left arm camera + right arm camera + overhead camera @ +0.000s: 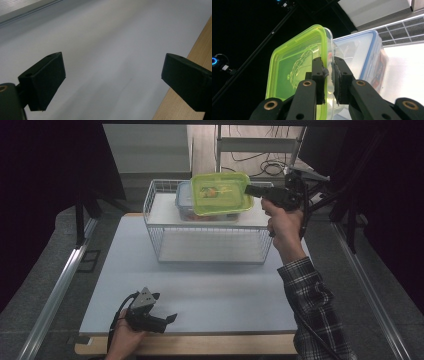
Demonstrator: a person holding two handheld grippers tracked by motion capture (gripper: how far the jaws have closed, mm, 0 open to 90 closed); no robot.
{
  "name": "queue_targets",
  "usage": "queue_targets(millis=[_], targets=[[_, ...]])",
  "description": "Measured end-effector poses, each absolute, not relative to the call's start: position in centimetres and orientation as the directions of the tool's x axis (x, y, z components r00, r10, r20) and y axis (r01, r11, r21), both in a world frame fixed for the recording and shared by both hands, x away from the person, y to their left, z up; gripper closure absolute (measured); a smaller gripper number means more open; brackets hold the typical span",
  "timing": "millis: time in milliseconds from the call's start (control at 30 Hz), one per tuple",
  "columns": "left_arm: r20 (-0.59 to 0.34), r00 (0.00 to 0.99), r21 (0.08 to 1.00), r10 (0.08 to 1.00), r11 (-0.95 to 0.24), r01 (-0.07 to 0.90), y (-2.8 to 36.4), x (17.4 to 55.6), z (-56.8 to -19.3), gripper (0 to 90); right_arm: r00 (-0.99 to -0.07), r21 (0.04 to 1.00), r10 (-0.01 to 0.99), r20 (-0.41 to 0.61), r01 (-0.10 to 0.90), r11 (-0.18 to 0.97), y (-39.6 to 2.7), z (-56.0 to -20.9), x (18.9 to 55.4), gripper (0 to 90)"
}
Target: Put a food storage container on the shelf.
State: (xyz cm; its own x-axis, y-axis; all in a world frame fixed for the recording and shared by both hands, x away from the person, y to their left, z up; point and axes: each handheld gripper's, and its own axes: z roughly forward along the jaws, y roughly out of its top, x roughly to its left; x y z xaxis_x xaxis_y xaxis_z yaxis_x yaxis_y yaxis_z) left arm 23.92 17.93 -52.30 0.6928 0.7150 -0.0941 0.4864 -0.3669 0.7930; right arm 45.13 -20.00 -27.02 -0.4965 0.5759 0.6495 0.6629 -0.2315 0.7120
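Observation:
A clear food box with a lime-green lid [220, 193] hangs tilted over the top of a white wire rack [210, 251]. My right gripper [248, 190] is shut on the box's right rim. In the right gripper view the two jaws [328, 63] pinch the rim of the green-lidded box [297, 67], lid on one side and clear wall on the other. Just behind it a second clear box with a blue-rimmed lid [362, 52] rests on the rack's top shelf [183, 202]. My left gripper [169, 318] lies at the table's front left, open and holding nothing [112, 70].
The rack stands at the far middle of the grey-white table top [210, 290], whose wooden front edge [185, 100] runs close to the left gripper. Metal rails [60, 285] flank the table. Cables and a stand [270, 165] lie beyond the rack.

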Motion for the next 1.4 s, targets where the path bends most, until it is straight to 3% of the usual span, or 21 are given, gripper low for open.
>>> queue_targets(millis=[933,1233,1400], targets=[[-0.095,0.696,0.796,0.712,-0.365,0.483,18.0,23.9,-52.2,5.5,-0.451,0.741,0.659,0.602,0.623,-0.251,-16.1,-26.5,48.1,79.9],[-0.092,0.698,0.794,0.711,-0.37,0.482,17.9,23.9,-52.2,5.5,-0.474,0.803,0.754,0.456,0.584,-0.118,-15.1,-26.4,47.9,70.0],[-0.091,0.699,0.794,0.71,-0.372,0.481,17.9,23.9,-52.2,5.5,-0.48,0.808,0.757,0.444,0.579,-0.107,-15.0,-26.5,48.1,65.9]])
